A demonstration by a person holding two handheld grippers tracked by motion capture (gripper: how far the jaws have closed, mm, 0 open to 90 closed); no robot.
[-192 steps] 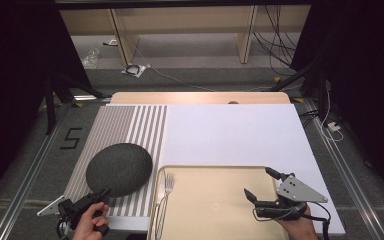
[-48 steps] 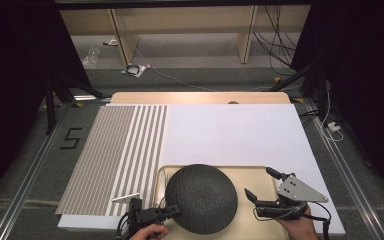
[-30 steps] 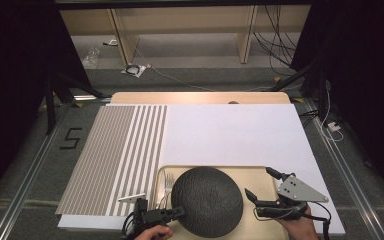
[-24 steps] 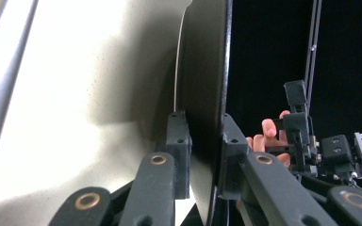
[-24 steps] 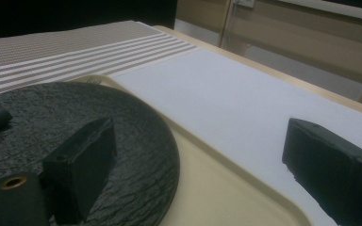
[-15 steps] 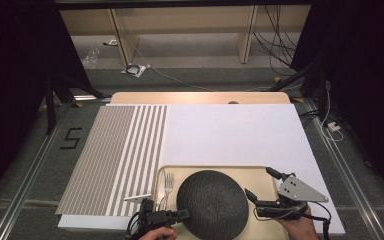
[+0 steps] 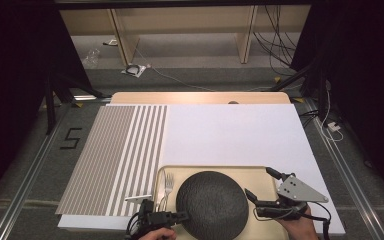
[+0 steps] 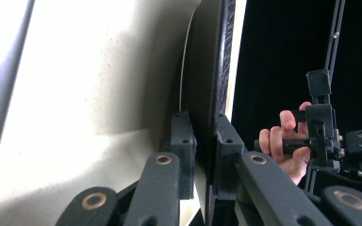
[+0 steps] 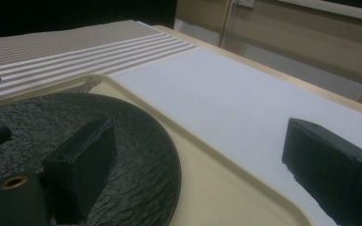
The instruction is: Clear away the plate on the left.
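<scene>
White sheeting and a striped mat (image 7: 115, 160) cover the table (image 7: 200, 97), with a cream tray (image 7: 260, 175) at its near edge. Left tool (image 7: 166, 218), at the tray's near left corner, has its jaws pinched on the rim of the dark plate (image 7: 211, 202), one pad above and one below, as the left gripper view confirms (image 8: 202, 155); the jaws have just been closing a little further on that rim. From this tool the plate extends rightward over the tray, lying low and almost flat on it. A fork (image 7: 167, 186) lies just ahead of the left tool, beside the plate's left edge. Right tool (image 7: 265, 192) stands open and empty just right of the plate, its jaws spread over the tray's right part (image 9: 207, 165), touching nothing. Risks, as judged: a one-sided rim grip may let the plate pivot or slip on release; the plate's edge may catch the fork and shift it; the plate may settle on the tray's raised lip.
</scene>
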